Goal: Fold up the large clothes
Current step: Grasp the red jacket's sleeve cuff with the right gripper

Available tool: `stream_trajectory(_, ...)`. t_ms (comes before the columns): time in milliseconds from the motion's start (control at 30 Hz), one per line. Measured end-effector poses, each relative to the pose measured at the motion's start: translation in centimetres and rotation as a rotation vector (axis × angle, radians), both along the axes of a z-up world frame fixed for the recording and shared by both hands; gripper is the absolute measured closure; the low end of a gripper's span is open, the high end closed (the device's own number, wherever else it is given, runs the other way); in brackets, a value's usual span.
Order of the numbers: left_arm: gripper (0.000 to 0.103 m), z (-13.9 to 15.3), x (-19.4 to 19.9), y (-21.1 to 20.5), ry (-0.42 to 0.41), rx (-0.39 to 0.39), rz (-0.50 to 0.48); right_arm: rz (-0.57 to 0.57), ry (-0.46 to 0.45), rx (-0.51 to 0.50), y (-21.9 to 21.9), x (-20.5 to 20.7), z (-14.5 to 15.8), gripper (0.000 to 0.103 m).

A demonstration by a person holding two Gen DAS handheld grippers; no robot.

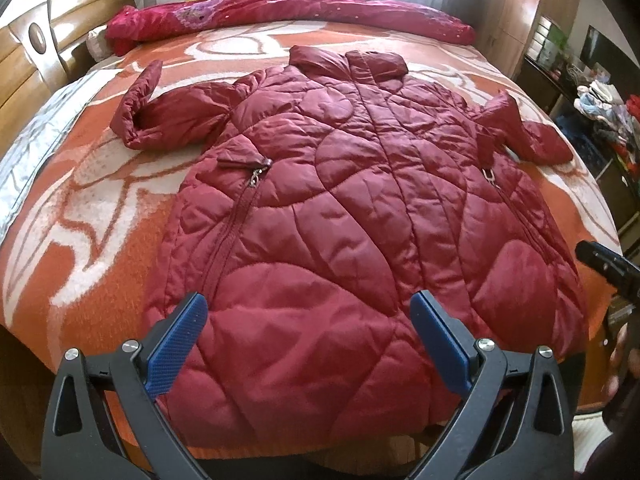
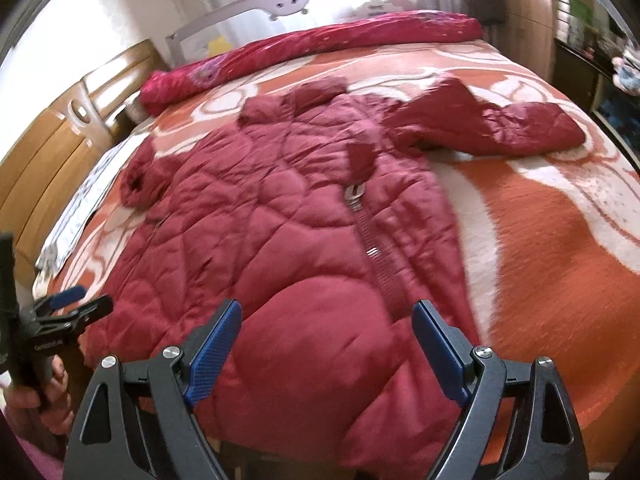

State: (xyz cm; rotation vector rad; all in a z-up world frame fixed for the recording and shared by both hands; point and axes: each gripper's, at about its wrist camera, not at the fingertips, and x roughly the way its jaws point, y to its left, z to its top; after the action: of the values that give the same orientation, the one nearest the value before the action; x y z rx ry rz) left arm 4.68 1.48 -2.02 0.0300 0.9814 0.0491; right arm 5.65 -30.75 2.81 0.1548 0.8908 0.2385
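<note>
The dark red quilted padded coat (image 1: 344, 208) lies spread flat, front side up, on the orange-and-white patterned bed blanket (image 1: 100, 216). Its collar points away from both grippers; its hem is nearest to them.

Left gripper (image 1: 308, 336): the two black fingers with blue ribbed pads (image 1: 176, 348) stand wide apart and hold nothing. The coat hem lies between and ahead of the fingers, at the near edge of the bed. Whether the pads touch the fabric cannot be told. Ahead of the left-hand finger runs one zipped pocket (image 1: 236, 216). Further ahead on that side, one sleeve (image 1: 160, 116) extends outward with its cuff bent back. The other sleeve (image 1: 524, 132) lies ahead and outward of the right-hand finger.

Right gripper (image 2: 326, 344): the fingers stand wide apart and hold nothing. The hem corner of the coat (image 2: 320, 360) lies between them. A zipper with a metal pull (image 2: 354, 194) runs straight ahead from the gap. One sleeve (image 2: 500, 128) stretches ahead and outward of the right-hand finger, over the blanket (image 2: 560, 240).

In the right wrist view, the left gripper (image 2: 76, 300) appears outward of the left-hand finger, at the coat's edge, held by a hand (image 2: 32, 396). In the left wrist view, the right gripper's tip shows at the far right edge.

A rolled crimson floral quilt (image 1: 288, 12) lies across the bed beyond the collar. A wooden headboard (image 1: 48, 48) stands far outward of the left-hand finger.
</note>
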Motion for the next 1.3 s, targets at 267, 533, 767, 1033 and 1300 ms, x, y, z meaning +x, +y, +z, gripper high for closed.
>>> stream_trajectory(267,0.001,0.7,2.3,0.7,-0.073,-0.112,0.021,-0.136,0.022,0.009,-5.9,3.9,-0.1,0.015)
stream_trajectory(533,0.001,-0.1,4.6,0.6,0.002,-0.038,0.038,-0.219,0.039,0.006,-10.4,7.6,-0.8,0.015)
stream_trajectory(767,0.001,0.3,7.0,0.5,-0.011,-0.022,0.033,-0.319,0.055,0.087,-15.8,12.0,-2.5,0.015)
stream_trajectory(1033,0.001,0.4,9.4,-0.8,-0.006,-0.004,0.012,-0.525,0.061,0.144,-24.2,18.9,-5.1,0.017)
stream_trajectory(1300,0.001,-0.7,11.4,-2.0,0.030,0.001,-0.001,-0.625,0.088,0.160,-28.8,25.0,-8.2,0.028)
